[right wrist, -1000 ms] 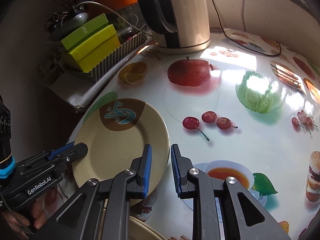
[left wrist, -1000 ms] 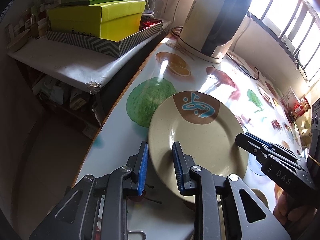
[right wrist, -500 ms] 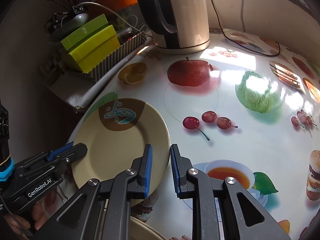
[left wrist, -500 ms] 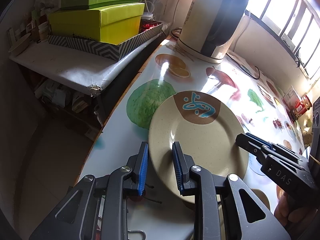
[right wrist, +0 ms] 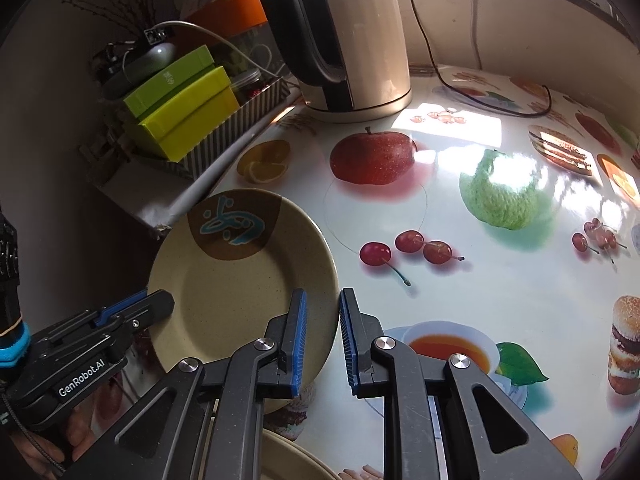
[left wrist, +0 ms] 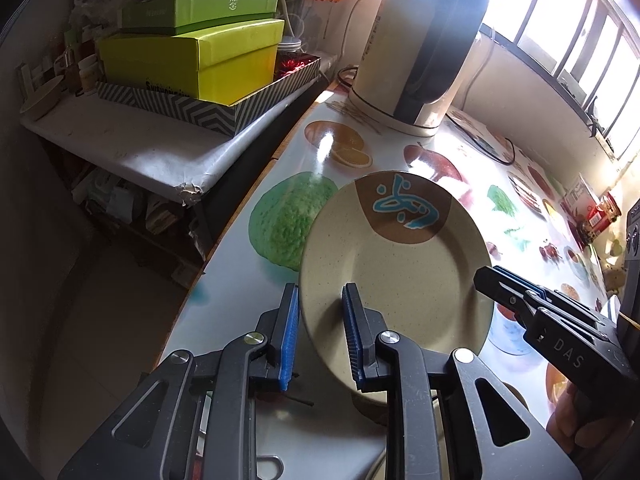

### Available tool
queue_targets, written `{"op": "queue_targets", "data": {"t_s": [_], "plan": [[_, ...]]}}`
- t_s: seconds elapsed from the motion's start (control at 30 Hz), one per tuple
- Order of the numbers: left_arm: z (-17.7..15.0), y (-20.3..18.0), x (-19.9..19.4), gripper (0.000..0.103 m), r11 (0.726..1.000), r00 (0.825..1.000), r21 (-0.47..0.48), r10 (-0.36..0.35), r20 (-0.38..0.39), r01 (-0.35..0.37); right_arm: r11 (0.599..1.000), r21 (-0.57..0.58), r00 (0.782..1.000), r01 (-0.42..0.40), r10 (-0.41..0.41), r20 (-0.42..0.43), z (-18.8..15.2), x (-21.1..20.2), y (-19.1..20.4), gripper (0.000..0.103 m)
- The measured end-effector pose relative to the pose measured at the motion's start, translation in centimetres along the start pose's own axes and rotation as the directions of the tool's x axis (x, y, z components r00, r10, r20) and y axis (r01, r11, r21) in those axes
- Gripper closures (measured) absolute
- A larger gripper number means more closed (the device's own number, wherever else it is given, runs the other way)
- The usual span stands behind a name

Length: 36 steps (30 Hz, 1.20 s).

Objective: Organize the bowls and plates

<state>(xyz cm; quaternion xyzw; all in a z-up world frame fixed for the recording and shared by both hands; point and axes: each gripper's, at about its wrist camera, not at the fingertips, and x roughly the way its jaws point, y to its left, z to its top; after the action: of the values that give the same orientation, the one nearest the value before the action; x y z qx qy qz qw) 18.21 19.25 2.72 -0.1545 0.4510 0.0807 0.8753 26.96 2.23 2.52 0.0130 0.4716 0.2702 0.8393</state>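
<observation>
Beige, speckled plate (left wrist: 396, 280) with a brown patch and blue motif, held tilted above the fruit-printed surface (right wrist: 460, 208), its far rim raised toward the kettle (left wrist: 420, 48). Left tool (left wrist: 320, 336): jaws straddle the plate's near-left rim and have just been closing; the rim lies between the blue pads, but a gap shows beside the left pad, so firm contact on both sides cannot be confirmed. Right tool (right wrist: 322, 332): jaws nearly closed across the plate's opposite rim, apparently gripping it, although the edge is partly hidden behind the left finger. A second beige dish (right wrist: 296, 460) lies directly below, at the lower edge of the right wrist view, and is judged to be the likely stacking target.

Risks from this position: both grips sit on a thin, smooth, sloping rim, so the plate may slide out of the pads if either tool loosens or the two hands move apart. Unequal lifting would steepen the tilt and let the plate drop onto the dish beneath or the surface. The surface edge lies just beside the left tool; a slip in that direction would send the plate to the floor (left wrist: 100, 320).
</observation>
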Motion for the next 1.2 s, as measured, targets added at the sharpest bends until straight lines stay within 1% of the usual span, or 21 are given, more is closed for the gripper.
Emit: {"op": "queue_targets", "data": {"t_s": [0.27,0.53,0.83,1.2], "plan": [[0.4,-0.8,-1.1,0.08,1.0,1.0,0.016,-0.004,0.028,0.004,1.0,0.015,0.999,-0.01,0.009,0.036,0.2,-1.1,-0.2,0.086],[0.2,-1.5,-2.2,0.08,0.999,0.999,0.029,-0.021,0.041,0.02,1.0,0.026,0.997,-0.014,0.012,0.071,0.1,-2.9,-0.5,0.086],[-0.7,-2.1,-4.2,0.08,0.999,0.998,0.04,-0.037,0.059,0.034,0.999,0.033,0.995,-0.024,0.021,0.103,-0.7,-5.5,-0.5,0.086],[-2.6,-2.8,-6.6,0.08,0.998,0.996,0.057,-0.046,0.077,0.042,0.999,0.034,0.991,-0.031,0.026,0.129,-2.8,-8.5,0.0,0.086]]}}
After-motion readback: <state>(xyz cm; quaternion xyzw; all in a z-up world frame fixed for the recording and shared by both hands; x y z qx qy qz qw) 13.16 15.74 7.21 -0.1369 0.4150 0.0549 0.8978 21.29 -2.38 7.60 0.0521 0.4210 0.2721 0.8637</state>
